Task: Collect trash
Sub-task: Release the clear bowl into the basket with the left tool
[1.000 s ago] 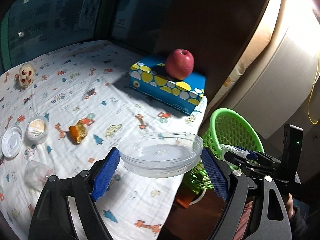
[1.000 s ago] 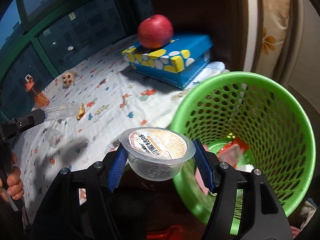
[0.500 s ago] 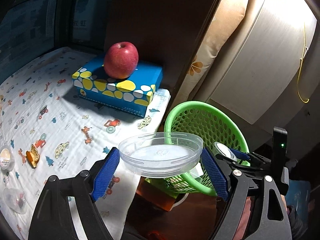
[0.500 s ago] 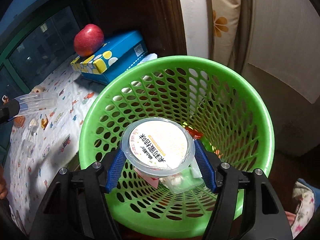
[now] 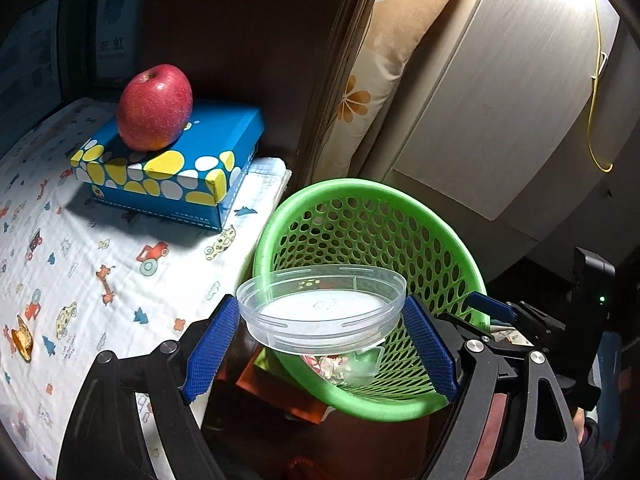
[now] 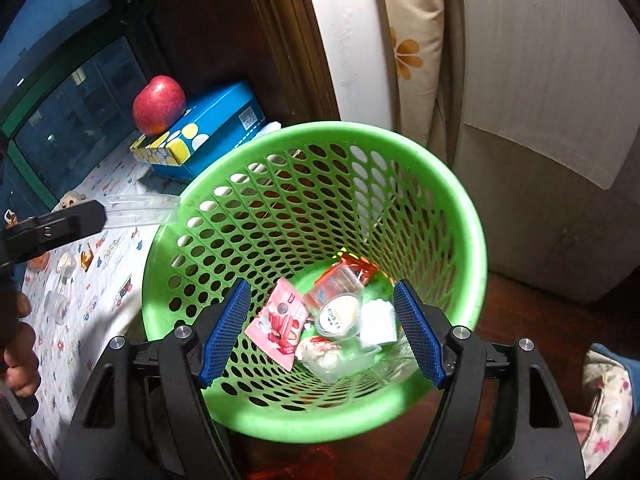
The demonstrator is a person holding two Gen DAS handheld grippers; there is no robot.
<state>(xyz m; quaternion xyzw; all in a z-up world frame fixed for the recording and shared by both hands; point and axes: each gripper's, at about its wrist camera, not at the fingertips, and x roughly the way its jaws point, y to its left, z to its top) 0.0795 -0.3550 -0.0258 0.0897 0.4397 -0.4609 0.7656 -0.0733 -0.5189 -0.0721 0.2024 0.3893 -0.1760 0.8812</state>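
Green plastic filled most of the right wrist view: the basket [image 6: 316, 276] stood on the floor beside the table [image 6: 80, 280], and at its bottom already lay a cup [image 6: 339, 314] with a printed lid, a pink wrapper [image 6: 280, 322], a red packet [image 6: 356, 266] at about twelve o'clock from the cup, and a white wad [image 6: 378, 322] at its three o'clock. By that showing the job was well under way but not finished — small scraps were still scattered on the cloth, among them an orange wrapper [image 5: 22, 338] at nine o'clock in the left wrist view and some clear pieces [image 6: 60, 304] near the table's edge. The apple [image 5: 154, 108] on the blue box [image 5: 172, 172] looked like no trash and would likely stay. The right gripper [image 6: 322, 332] was poised above the basket's mouth, pitched steeply down; its jaws were opening and nothing was between the pads, only the litter far below them. The left gripper [image 5: 322, 342] was angled down likewise, with a clear lid [image 5: 320, 308] clamped rim to rim between its widely spread blue pads [image 5: 210, 346] and held level. That lid hung over the near rim of the basket [image 5: 360, 188], at roughly seven o'clock of the opening — probably the next piece to go in, once it was carried a little farther over the middle.
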